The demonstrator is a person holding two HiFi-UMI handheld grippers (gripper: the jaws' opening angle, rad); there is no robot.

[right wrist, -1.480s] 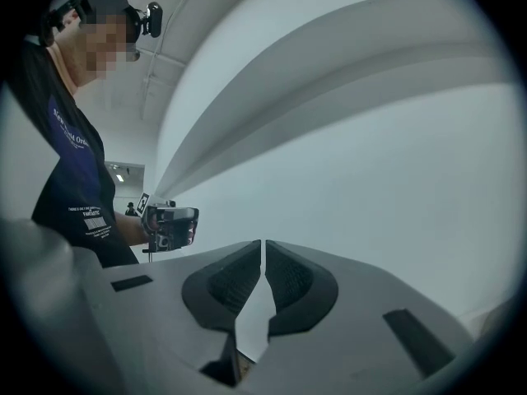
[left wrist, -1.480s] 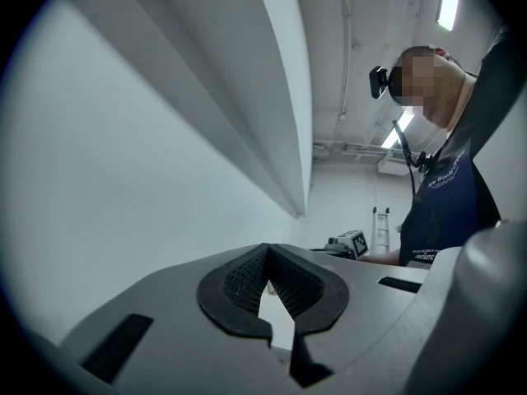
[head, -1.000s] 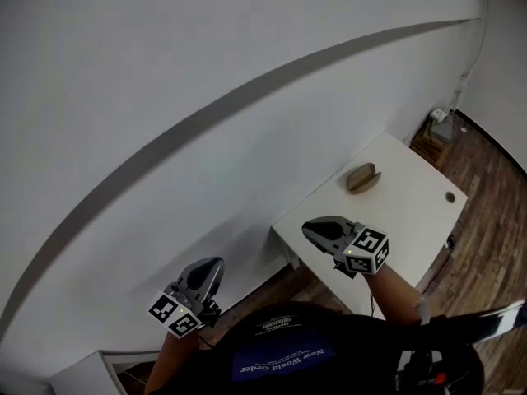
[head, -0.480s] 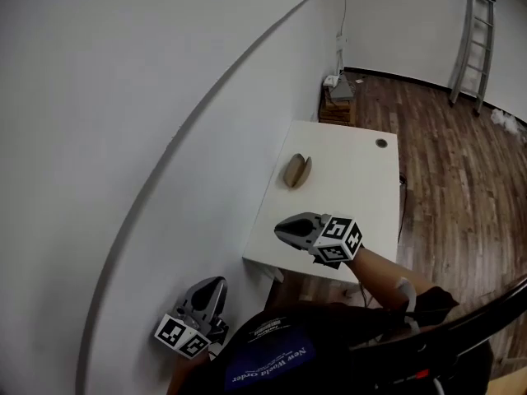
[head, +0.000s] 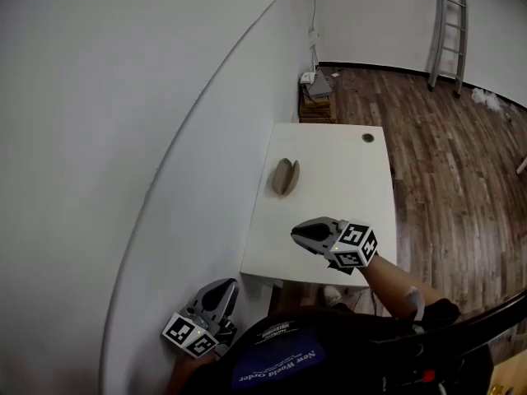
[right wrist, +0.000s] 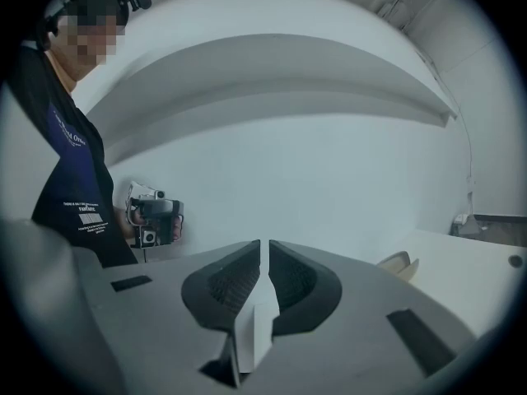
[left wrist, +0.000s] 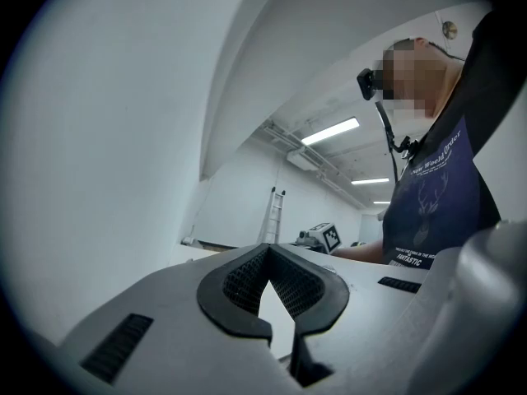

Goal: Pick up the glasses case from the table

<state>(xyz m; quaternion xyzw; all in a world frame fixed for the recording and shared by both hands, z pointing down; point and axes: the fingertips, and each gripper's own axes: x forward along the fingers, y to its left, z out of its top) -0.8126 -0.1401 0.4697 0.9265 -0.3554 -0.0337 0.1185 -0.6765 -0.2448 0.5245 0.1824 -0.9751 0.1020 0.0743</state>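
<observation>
The tan glasses case (head: 286, 176) stands half open on the white table (head: 346, 188), near the table's left side by the wall. My right gripper (head: 296, 232) hovers over the table's near edge, short of the case, jaws shut and empty. In the right gripper view the glasses case (right wrist: 400, 263) lies ahead to the right of the shut right gripper (right wrist: 264, 245). My left gripper (head: 228, 286) hangs low beside the wall, off the table's near left corner. The left gripper (left wrist: 265, 248) has its jaws closed tip to tip with nothing between them.
A white wall (head: 123, 138) runs along the table's left side. A round cable hole (head: 367, 137) sits at the table's far right corner. Boxes and a socket (head: 317, 89) lie on the wood floor beyond the table. A ladder (head: 445, 23) leans on the far wall.
The head view has swung so the table now lies straight ahead. Both grippers have sunk a little. The right gripper stays over the table's near edge, and both stay shut.
</observation>
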